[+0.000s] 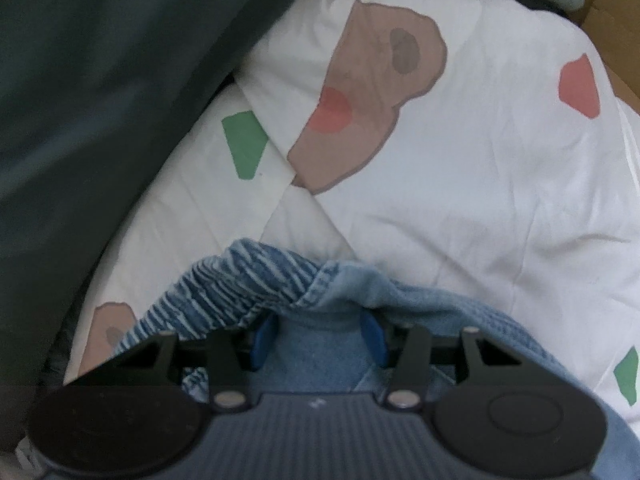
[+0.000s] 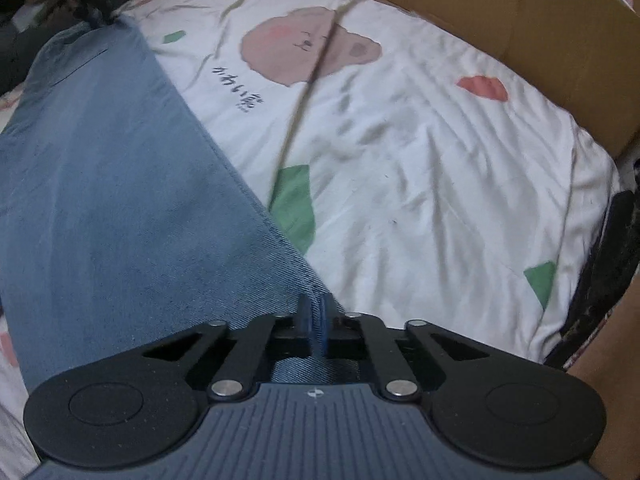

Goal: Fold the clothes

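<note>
Blue denim jeans (image 2: 104,184) lie stretched flat across a white bedsheet (image 2: 420,168) printed with bears and coloured shapes. My right gripper (image 2: 316,320) is shut on the jeans' hem edge at the near end. In the left wrist view, my left gripper (image 1: 318,340) has its blue pads (image 1: 374,336) apart, with the jeans' elastic waistband (image 1: 248,280) bunched over and between them. The left gripper also shows far off in the right wrist view (image 2: 90,10), at the waistband end.
A brown cardboard wall (image 2: 540,32) borders the bed's far and right side. A dark grey-green cloth (image 1: 100,100) rises at the left of the sheet (image 1: 460,200). A black object (image 2: 600,272) lies at the sheet's right edge.
</note>
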